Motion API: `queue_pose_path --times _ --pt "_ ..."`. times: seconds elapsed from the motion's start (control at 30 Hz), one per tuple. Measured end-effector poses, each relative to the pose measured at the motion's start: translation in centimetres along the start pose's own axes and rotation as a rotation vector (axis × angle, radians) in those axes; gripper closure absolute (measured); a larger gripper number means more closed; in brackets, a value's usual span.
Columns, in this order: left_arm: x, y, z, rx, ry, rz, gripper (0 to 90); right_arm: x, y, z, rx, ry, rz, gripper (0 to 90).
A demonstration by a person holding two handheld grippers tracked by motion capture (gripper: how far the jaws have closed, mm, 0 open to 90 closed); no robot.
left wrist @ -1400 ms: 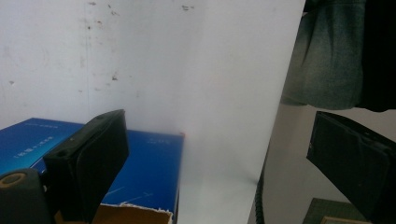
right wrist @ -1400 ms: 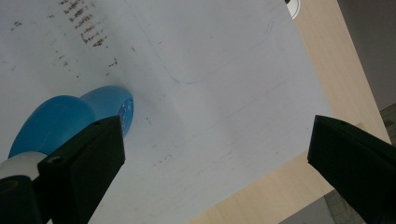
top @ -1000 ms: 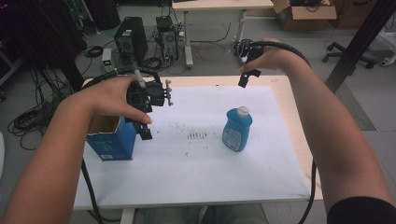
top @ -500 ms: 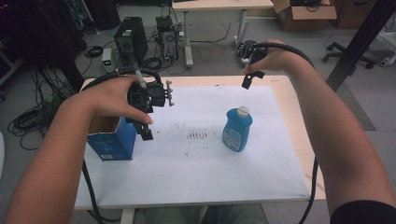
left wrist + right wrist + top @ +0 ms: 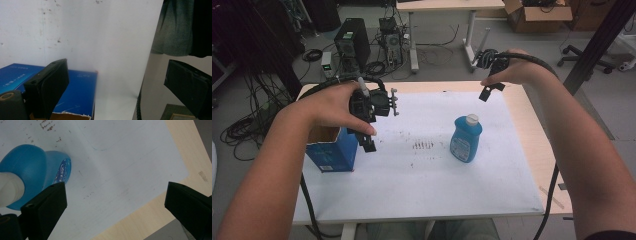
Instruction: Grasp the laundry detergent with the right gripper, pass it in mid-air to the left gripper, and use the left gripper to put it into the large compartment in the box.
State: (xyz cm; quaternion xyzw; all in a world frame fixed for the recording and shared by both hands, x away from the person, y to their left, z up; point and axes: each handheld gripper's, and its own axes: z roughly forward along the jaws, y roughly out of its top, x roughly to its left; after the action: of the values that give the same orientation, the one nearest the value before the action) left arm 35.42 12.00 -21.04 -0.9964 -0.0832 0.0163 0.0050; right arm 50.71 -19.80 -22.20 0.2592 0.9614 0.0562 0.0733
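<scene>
Two grippers in the air over the table [image 5: 532, 150], both empty. Left gripper [image 5: 368, 142]: held in the person's left hand [image 5: 332, 107] above the left part of the white sheet [image 5: 422, 185], jaws pointing down. In the left gripper view its jaws stand wide apart with nothing between them, only bare sheet and the table's near edge. The blue box [image 5: 332, 152] sits just below and to the outer side of this gripper; in the high view the jaw tips hang at the box's right edge, and its top is open. In the left gripper view the box [image 5: 80, 92] lies behind the left jaw, its torn cardboard rim at the bottom. Contact between jaw and box: cannot tell.

Between the two tools: a patch of small dark marks [image 5: 423, 145] on the sheet, then the blue bottle [image 5: 466, 139], upright, white cap [image 5: 472, 119] on.

Right gripper [image 5: 490, 91]: held in the right hand [image 5: 512, 72] over the far edge of the table, well above and beyond the bottle, clear of it. In the right gripper view jaws are spread wide, gap empty; the bottle [image 5: 32, 167] shows beside and partly behind the left jaw, seen from above, bare sheet and the wooden table edge [image 5: 150, 207] between the jaws.
</scene>
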Motion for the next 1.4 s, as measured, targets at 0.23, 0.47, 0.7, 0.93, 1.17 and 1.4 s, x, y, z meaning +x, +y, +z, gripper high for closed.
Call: queue_pose_path --times 0.23,0.47,0.7,0.93,1.17,1.4 --pt "-0.1 0.2 0.1 -0.001 0.003 0.007 6.1 0.8 -1.2 -0.5 -0.006 -0.016 -0.004 4.2" --pt "-0.4 0.2 0.3 0.006 0.004 0.007 6.2 1.8 -2.8 -0.3 0.001 -0.019 -0.006 4.3" --pt "-0.7 0.3 0.5 0.015 0.010 0.006 6.2 1.7 -4.6 0.4 0.009 -0.015 0.018 4.3" --pt "-0.7 0.3 0.5 0.031 0.017 0.002 6.3 1.8 -6.2 0.8 0.009 -0.018 0.031 4.4" --pt "-0.8 0.1 0.3 0.024 0.019 -0.006 6.2 2.5 -7.1 1.0 0.011 -0.020 0.019 4.4" --pt "-0.8 0.1 0.4 0.031 0.019 0.000 6.2 3.3 -8.9 2.0 -0.024 0.002 0.026 4.3"
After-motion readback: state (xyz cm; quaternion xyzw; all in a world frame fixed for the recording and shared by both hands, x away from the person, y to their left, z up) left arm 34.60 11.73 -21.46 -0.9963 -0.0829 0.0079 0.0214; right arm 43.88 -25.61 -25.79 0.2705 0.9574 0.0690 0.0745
